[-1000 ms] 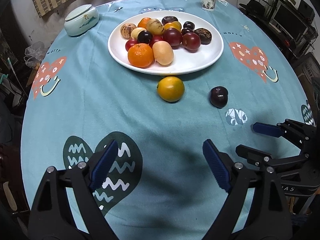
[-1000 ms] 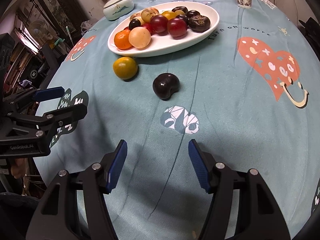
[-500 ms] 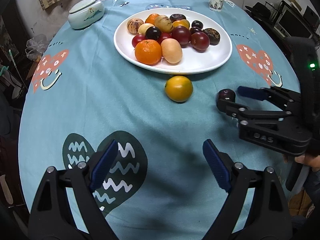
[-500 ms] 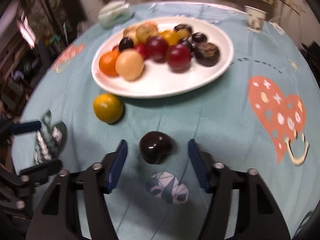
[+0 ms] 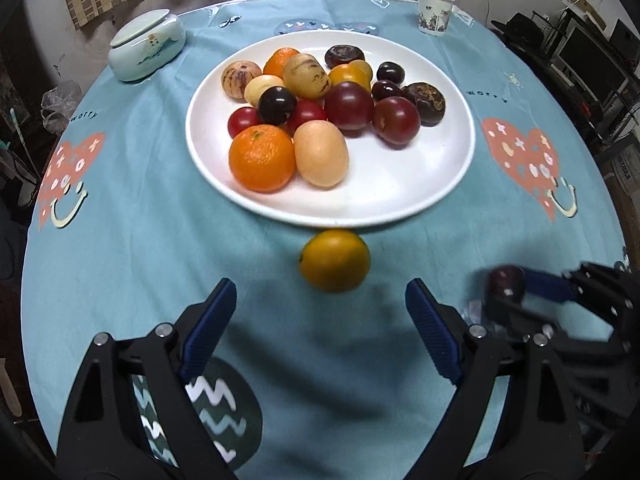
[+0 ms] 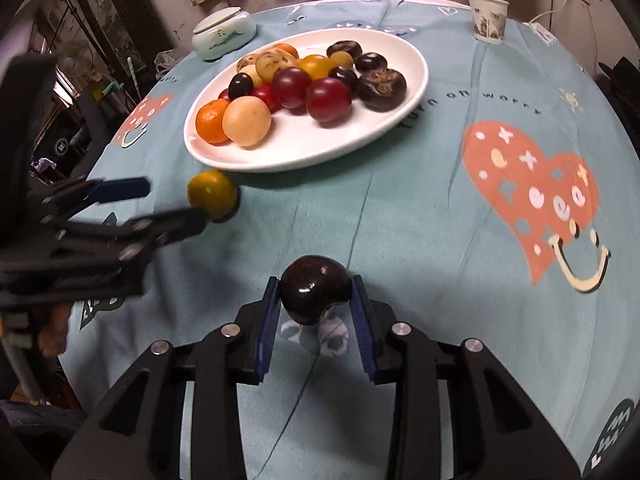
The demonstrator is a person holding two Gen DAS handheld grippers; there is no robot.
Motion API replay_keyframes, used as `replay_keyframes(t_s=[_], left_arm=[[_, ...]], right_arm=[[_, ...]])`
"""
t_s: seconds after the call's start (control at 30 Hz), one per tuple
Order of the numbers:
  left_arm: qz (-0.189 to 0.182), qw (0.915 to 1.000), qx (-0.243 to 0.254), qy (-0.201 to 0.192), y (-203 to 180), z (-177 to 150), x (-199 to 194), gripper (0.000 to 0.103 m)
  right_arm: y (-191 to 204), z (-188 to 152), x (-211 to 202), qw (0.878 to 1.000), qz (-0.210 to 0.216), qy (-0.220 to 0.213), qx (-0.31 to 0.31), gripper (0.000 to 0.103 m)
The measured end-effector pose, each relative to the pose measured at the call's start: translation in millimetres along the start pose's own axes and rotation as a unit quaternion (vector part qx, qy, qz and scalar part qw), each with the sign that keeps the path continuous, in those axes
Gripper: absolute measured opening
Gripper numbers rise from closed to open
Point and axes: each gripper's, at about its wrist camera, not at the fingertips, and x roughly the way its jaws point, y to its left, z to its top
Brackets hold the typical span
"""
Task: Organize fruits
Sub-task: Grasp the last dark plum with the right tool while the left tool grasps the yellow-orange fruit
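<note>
A white plate (image 5: 400,204) (image 6: 384,128) holds several fruits: oranges, red and dark plums, pale ones. A yellow-orange fruit (image 5: 334,260) (image 6: 212,194) lies on the cloth just in front of the plate. My left gripper (image 5: 320,312) is open and empty, its fingers on either side of that fruit and a little short of it; it also shows in the right wrist view (image 6: 160,204). My right gripper (image 6: 314,300) is shut on a dark plum (image 6: 314,290) (image 5: 506,282) at the cloth's surface.
A teal cloth with heart prints (image 5: 120,240) covers the round table. A lidded pale-green bowl (image 5: 148,50) stands at the back left, a paper cup (image 5: 434,12) at the back right. Dark furniture and clutter ring the table edge.
My right gripper has moved forward around the dark plum and closed on it. My left gripper has advanced toward the yellow-orange fruit, staying open.
</note>
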Motion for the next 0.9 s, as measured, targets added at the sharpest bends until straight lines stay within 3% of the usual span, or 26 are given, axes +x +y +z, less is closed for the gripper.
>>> replay_keyframes(t_s=[0.1,0.2,0.37,0.9], left_arm=[[0.006,0.9999,0.001,0.009,-0.2,8.6,14.4,0.082],[-0.019,0.9995,0.003,0.024,-0.7,11.9,22.7,0.043],[-0.003,0.9997,0.013,0.021,-4.2,9.8,15.5,0.042],[-0.013,0.9991,0.025,-0.031,-14.4,-3.6,-49.5,0.042]], right_arm=[[1.0,-4.7,0.5,1.0,0.004,0.004,0.0,0.035],[2.9,-5.9,4.8,1.0,0.007,0.01,-0.001,0.035],[6.1,-6.3,8.9,1.0,0.01,0.017,-0.004,0.035],[17.8,-19.1,-4.0,0.999,0.022,0.016,-0.016,0.035]])
